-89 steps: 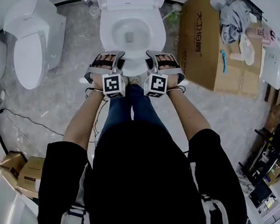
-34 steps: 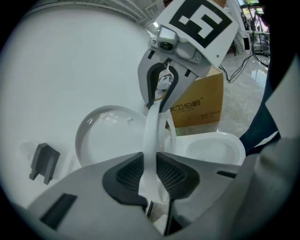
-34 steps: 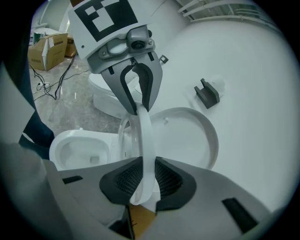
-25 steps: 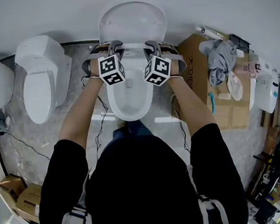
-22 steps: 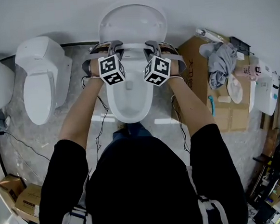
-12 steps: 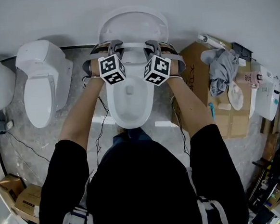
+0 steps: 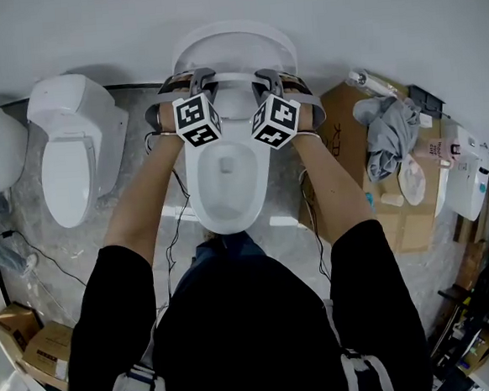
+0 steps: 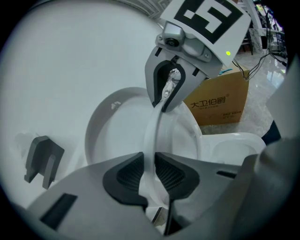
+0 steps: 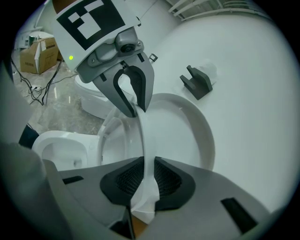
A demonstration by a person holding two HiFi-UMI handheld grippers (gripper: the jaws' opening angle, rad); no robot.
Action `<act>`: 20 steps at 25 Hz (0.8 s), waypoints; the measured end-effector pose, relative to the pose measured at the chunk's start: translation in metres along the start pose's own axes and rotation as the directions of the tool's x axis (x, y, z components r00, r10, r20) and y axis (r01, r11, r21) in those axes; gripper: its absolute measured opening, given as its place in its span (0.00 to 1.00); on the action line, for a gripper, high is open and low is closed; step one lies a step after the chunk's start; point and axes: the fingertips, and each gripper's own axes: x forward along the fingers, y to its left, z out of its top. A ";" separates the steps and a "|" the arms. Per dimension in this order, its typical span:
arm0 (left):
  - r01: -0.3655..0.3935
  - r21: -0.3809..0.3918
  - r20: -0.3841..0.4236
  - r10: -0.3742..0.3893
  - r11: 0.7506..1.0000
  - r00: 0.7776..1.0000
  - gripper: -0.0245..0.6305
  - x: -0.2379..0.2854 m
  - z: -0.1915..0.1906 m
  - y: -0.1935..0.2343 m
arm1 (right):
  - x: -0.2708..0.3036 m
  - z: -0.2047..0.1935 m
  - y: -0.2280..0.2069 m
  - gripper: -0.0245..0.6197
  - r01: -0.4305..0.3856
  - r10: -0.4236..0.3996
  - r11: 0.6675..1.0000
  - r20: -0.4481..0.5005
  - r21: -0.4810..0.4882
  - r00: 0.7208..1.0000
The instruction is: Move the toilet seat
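Note:
The white toilet seat [image 7: 233, 75] is swung up almost upright in front of the raised lid [image 7: 232, 41], above the open bowl [image 7: 225, 183]. In the head view my left gripper [image 7: 193, 83] and right gripper [image 7: 267, 79] sit side by side on the seat's front edge. The left gripper view shows the thin seat rim [image 8: 157, 126] running between the pads of my left gripper [image 8: 150, 169], which press on it. In the right gripper view, my right gripper [image 9: 144, 176] is shut on the same rim [image 9: 143, 133]. Each view also shows the other gripper clamped further along that rim.
A second white toilet [image 7: 68, 145] stands at the left. A cardboard box [image 7: 346, 153] with a grey cloth [image 7: 387, 133] sits right of the bowl. Small boxes [image 7: 27, 326] and cables lie on the floor at the left. A grey bracket [image 9: 197, 82] is on the wall behind.
Both grippers started low at the bowl's front edge and have carried the seat up toward the lid. Over the last second they hold almost still on the raised seat.

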 end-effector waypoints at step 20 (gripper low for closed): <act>-0.025 -0.028 -0.049 0.023 0.999 0.999 0.17 0.021 -0.004 0.023 | 0.022 0.001 -0.022 0.17 -0.007 0.006 1.000 0.008 0.027 1.000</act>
